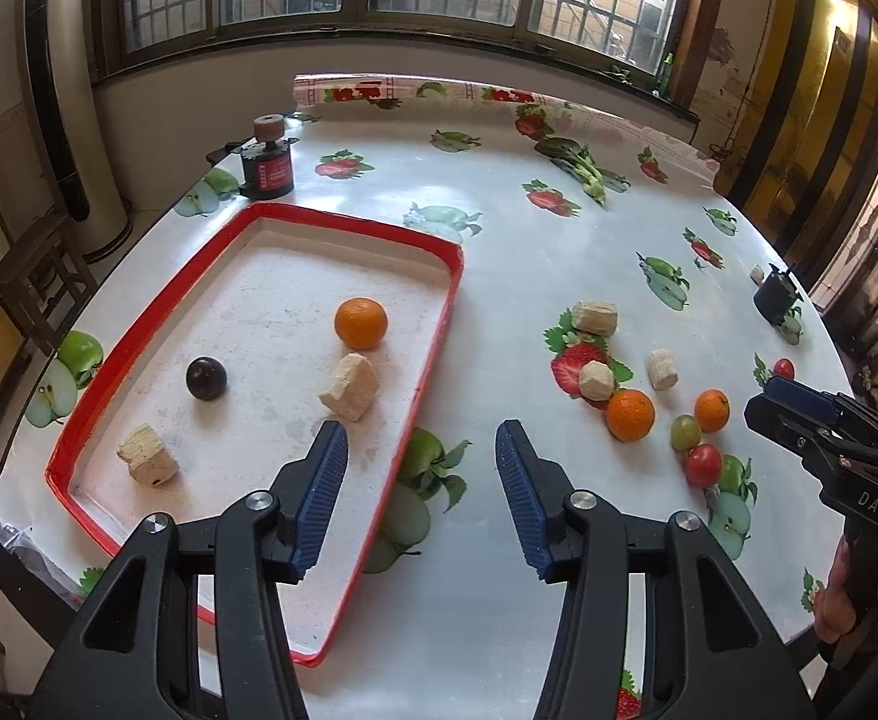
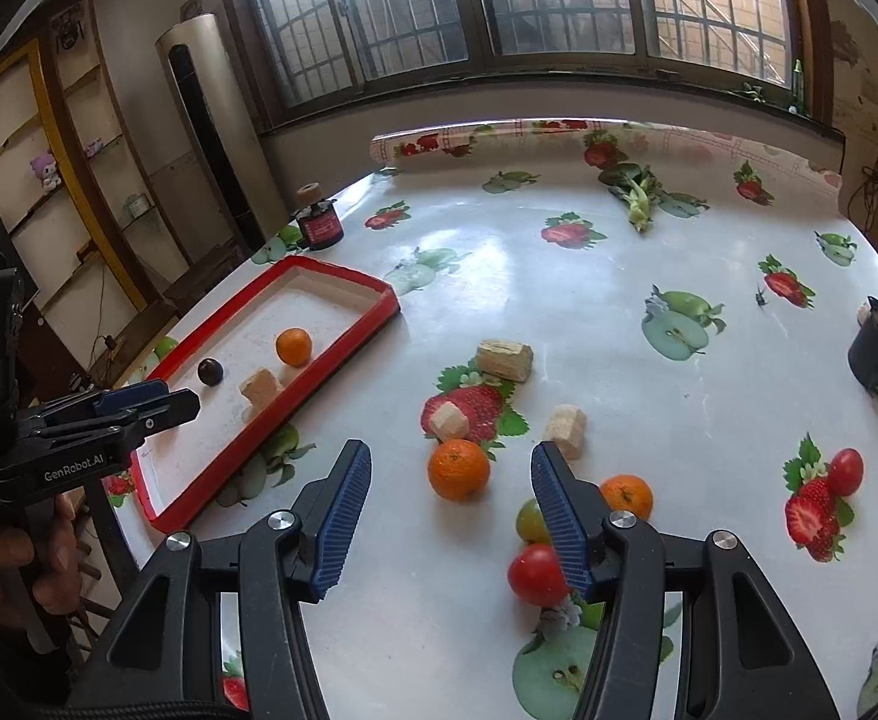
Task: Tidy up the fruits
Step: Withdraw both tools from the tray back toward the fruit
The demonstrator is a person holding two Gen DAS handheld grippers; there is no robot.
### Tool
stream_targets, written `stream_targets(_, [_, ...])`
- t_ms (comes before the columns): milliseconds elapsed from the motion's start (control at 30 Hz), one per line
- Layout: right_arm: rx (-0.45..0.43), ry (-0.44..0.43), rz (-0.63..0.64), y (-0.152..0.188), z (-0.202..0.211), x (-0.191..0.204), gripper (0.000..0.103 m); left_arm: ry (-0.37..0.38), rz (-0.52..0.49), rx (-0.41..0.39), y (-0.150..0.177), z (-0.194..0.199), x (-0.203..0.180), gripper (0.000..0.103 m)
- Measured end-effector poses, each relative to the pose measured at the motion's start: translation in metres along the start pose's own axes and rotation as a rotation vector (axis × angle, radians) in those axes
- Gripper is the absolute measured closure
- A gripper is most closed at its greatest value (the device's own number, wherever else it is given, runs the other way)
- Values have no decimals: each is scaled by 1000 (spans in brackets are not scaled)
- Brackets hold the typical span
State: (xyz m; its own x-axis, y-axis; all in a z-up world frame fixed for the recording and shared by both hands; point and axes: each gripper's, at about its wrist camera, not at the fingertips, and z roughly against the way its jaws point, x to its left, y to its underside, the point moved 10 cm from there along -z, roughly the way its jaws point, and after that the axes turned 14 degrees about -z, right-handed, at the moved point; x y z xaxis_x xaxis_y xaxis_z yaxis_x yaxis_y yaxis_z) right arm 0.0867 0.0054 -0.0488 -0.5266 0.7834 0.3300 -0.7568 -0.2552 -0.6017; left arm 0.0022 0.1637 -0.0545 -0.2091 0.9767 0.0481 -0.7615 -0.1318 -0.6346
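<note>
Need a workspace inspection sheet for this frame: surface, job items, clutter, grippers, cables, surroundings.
Surface: table under a fruit-print cloth.
Job items: tray holds an orange, a dark plum and two beige blocks. Loose on the cloth: two oranges, green tomato, two red tomatoes, three more blocks.
Clutter: greens, ink bottle, black pot.
Grippers: left gripper open, empty, over the tray's edge; right gripper open, the near orange between its fingers, untouched.
Cables: cord hanging right of the window.
Surroundings: barred window, tower air conditioner, shelves.
</note>
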Motion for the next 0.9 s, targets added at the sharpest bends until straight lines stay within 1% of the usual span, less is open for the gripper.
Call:
stream_targets(233, [-13, 63, -84, 13, 19, -56, 45, 62, -73, 25, 1, -12, -51, 53])
stream_targets(433, [-6, 88, -125, 30, 26, -85, 45, 107, -124, 53, 2, -24, -87, 53])
stream_targets(667, [2, 109, -168, 40, 26, -113, 45, 138, -150, 82, 1, -40, -110, 53])
stream_targets(900, [-12, 151, -225, 35, 31, -150, 45, 167, -155, 112, -4, -59, -124, 53])
